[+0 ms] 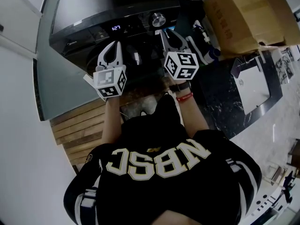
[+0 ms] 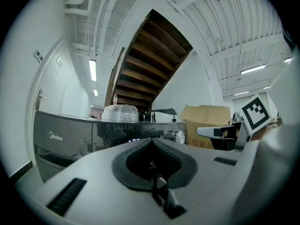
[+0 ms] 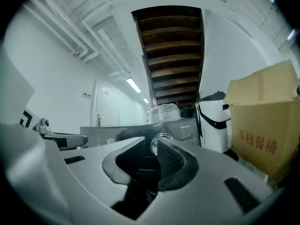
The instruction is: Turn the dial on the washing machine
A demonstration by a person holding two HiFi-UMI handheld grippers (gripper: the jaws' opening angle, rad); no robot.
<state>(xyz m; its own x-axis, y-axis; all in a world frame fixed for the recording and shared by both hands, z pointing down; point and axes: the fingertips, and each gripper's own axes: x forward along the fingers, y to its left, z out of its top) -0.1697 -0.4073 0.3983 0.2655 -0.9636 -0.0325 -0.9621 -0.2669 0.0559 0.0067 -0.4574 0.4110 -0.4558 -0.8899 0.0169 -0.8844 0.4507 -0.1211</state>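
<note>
The dark washing machine fills the top of the head view, with its silver dial on the front panel beside a lit display. My right gripper points at the panel just below the dial, without touching it. In the right gripper view, the dial shows through the narrow gap between the right gripper jaws, which hold nothing. My left gripper hovers to the left under the display; its tips meet and hold nothing, as the left gripper shows in its own view. There the dial lies ahead to the right.
A cardboard box stands right of the machine, with a spray bottle and a white device nearer. Wooden stair treads lie at the lower left. A plastic-wrapped bundle sits on the machine's top.
</note>
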